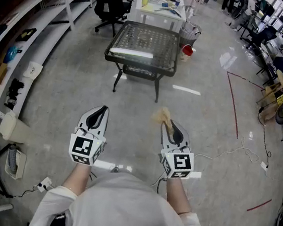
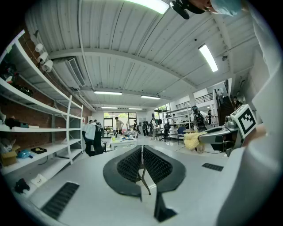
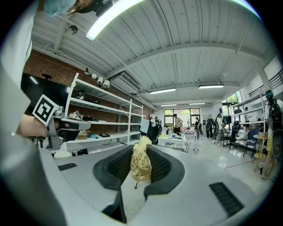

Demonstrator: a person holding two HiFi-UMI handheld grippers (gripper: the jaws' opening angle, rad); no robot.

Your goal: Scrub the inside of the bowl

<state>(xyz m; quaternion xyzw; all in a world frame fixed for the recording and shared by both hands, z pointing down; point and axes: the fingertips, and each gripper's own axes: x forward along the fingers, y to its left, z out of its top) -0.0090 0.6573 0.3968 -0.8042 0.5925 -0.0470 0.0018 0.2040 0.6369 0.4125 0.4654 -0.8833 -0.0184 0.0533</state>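
Observation:
I hold both grippers level in front of me, above a grey floor. My right gripper [image 1: 167, 123] is shut on a tuft of pale yellow fibrous scrubber [image 1: 161, 116]. In the right gripper view the scrubber [image 3: 140, 161] stands pinched between the dark jaws of the right gripper [image 3: 141, 148] and pokes out past their tips. My left gripper [image 1: 99, 111] is shut with nothing in it; in the left gripper view, the left gripper's [image 2: 142, 148] ribbed pads meet. That view also catches the scrubber [image 2: 192, 140] off to the right. No bowl shows in any view.
A black mesh-top table [image 1: 144, 44] stands ahead, with a white table [image 1: 162, 7] and a wire bin [image 1: 189, 34] behind it. White shelves [image 1: 31, 41] line the left wall. An office chair [image 1: 112, 10] stands at the back left. Cables [image 1: 242, 146] trail on the floor at right.

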